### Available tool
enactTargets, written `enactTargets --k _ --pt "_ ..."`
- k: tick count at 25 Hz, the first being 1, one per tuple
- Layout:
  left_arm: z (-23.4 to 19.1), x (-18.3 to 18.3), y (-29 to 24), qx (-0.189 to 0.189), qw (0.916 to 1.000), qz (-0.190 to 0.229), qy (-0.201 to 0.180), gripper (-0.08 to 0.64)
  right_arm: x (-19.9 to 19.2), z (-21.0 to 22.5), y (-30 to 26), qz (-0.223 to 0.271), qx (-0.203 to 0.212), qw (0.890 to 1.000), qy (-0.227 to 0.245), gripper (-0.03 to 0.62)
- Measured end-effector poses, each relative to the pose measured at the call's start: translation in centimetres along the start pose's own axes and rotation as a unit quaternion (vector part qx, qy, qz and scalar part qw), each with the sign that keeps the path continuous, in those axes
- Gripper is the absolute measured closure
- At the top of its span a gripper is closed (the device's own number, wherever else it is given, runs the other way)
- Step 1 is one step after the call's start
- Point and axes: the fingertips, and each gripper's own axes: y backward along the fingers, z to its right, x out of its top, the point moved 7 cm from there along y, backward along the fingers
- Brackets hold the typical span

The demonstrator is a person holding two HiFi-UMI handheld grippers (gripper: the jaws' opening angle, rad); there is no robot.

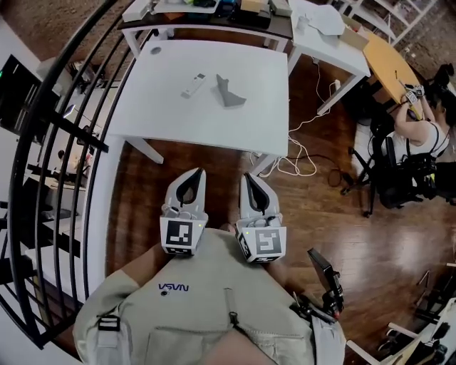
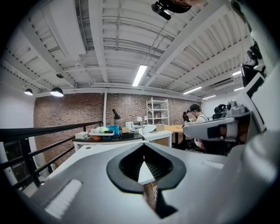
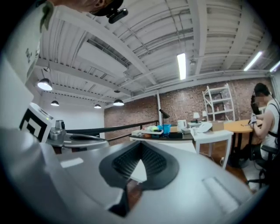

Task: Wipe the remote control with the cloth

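Note:
A white remote control point(image 1: 193, 85) lies on the white table point(image 1: 171, 114), toward its far side. Just to its right sits a crumpled grey cloth point(image 1: 229, 93). Both grippers hang side by side close to my chest, well short of the table's near edge and above the wooden floor. My left gripper point(image 1: 197, 174) is shut with nothing in it, and my right gripper point(image 1: 247, 177) is shut and empty too. In the left gripper view the jaws point(image 2: 143, 147) meet at a point aimed level at the table. The right gripper view shows the right gripper point(image 3: 139, 146) the same way.
A black railing point(image 1: 68, 128) curves along the left. Behind the white table stands a cluttered dark-topped table point(image 1: 206, 18), with another white table point(image 1: 328, 39) to the right. White cables point(image 1: 299, 160) lie on the floor. A person point(image 1: 420, 135) sits at a wooden desk, far right.

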Motion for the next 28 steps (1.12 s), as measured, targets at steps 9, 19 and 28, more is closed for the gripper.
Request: enactTargets --k 9,19,28 --pt "-7.8 0.8 -8.0 -0.066 0.9977 -0.002 -0.018 0.555 1.6 0.0 -9.5 -0.021 -0.051 0.998 0.013 0.589" --pt "-16.8 1.2 -13.3 -0.087 0.9962 -0.004 -0.006 0.555 2.9 -0.4 -19.4 -0.053 -0.104 0.993 0.027 0.589" --pt "-17.9 0.4 -17.4 -0.056 0.998 -0.02 -0.018 0.555 1.6 3.5 -24.4 -0.081 -0.084 0.992 0.042 0.588"
